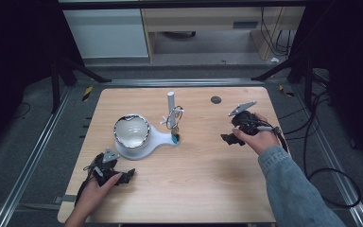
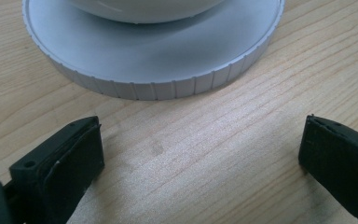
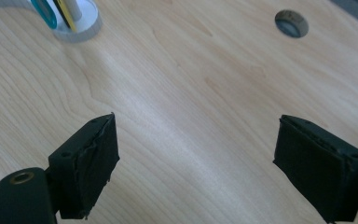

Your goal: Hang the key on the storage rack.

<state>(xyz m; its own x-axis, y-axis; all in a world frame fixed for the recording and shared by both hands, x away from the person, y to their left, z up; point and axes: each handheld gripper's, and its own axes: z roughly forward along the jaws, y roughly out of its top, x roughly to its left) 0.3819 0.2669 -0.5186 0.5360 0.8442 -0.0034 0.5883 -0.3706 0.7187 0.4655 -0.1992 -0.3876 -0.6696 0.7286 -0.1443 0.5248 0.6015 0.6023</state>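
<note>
Item one: the bowl (image 1: 131,131), shiny-rimmed and white inside, which I see sitting on the round end of a white base (image 1: 153,140) left of centre on the surface (image 1: 198,189). In the left claw view the base (image 2: 158,70) shows a ribbed edge and lies flat on the wood, with the bowl's underside just above it at the top of the frame.

Item two: the post (image 1: 171,105), white and upright, standing on the narrow end of the same base, behind and to the right of the bowl. Rings (image 1: 174,118) hang bunched around it; I cannot tell their number. In the right claw view I pick out a teal ring (image 3: 44,11) and a yellow one beside the post's foot, at the top left corner.

Item three: a small dark round hole (image 1: 216,100) set in the surface near the far edge, well apart from the base; the right claw view shows it (image 3: 291,23) at the upper right.

Item four: my left claw (image 1: 127,176), held in a hand (image 1: 94,191) at the near left corner, just in front of the base. Its jaws stand wide, nothing between them but bare wood.

Item five: my right claw (image 1: 229,138), held in a hand (image 1: 260,137) with a denim sleeve (image 1: 293,189), on the right side, well apart from the base. Jaws wide, holding nothing, pointing down at bare wood.
</note>
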